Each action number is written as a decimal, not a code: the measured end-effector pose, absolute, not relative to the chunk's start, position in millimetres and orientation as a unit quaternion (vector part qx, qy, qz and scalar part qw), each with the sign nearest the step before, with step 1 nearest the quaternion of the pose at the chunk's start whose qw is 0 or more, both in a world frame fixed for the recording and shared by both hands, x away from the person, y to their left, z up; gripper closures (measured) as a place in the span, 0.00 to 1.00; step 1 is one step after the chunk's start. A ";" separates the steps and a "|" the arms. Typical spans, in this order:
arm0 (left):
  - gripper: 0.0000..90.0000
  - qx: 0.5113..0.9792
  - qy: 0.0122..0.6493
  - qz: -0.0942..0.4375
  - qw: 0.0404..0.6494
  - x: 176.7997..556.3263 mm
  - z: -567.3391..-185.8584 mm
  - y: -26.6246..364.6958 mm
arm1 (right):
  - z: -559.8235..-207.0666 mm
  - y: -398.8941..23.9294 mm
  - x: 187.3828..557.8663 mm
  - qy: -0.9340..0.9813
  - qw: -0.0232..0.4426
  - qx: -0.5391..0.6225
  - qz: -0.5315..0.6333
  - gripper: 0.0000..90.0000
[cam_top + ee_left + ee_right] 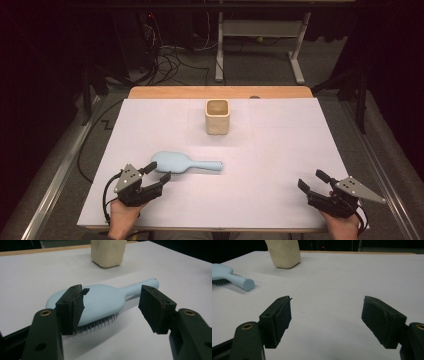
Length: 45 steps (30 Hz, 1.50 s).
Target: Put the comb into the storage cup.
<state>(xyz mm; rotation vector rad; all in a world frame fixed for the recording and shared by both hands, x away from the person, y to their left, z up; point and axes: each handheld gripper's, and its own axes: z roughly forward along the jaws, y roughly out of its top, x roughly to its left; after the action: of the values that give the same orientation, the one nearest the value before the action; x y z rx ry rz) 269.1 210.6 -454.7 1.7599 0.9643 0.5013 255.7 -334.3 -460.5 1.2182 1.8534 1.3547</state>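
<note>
A light blue hairbrush (184, 162) lies bristles down on the white table, handle pointing right. My left gripper (156, 174) stands open at the brush's head end. In the left gripper view the jaws straddle the near part of the hairbrush (102, 301) without pressing on it. A cream square cup (217, 116) stands upright behind the brush, toward the table's far edge. My right gripper (312, 180) rests open near the front right corner, with bare table between its jaws. In the right gripper view the brush handle (239, 281) and the cup (283, 252) lie off to the left.
The white sheet (280, 150) covers a wooden table whose far edge (220, 92) shows as a tan strip. Beyond it are a dark floor with cables (170, 62) and a white desk frame (260, 45).
</note>
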 end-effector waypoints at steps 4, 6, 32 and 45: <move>0.41 0.732 0.399 0.207 0.511 270.2 -454.1 207.0 | -460.3 -334.1 255.3 0.688 0.268 0.450 0.502 0.28; 0.41 0.735 0.398 0.205 0.509 271.3 -453.6 204.3 | -460.2 -334.1 255.2 0.688 0.268 0.449 0.503 0.28; 0.41 0.748 0.382 0.191 0.508 281.2 -450.7 183.4 | -460.3 -333.7 255.4 0.688 0.268 0.447 0.505 0.28; 0.41 0.753 0.377 0.178 0.509 286.9 -452.4 172.2 | -460.3 -334.1 255.5 0.687 0.267 0.448 0.506 0.28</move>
<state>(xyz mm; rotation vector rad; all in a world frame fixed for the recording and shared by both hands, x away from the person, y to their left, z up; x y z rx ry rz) 286.9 172.2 -452.4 1.8129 0.9091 0.4293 255.5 -334.1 -460.3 1.2086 1.8553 1.3657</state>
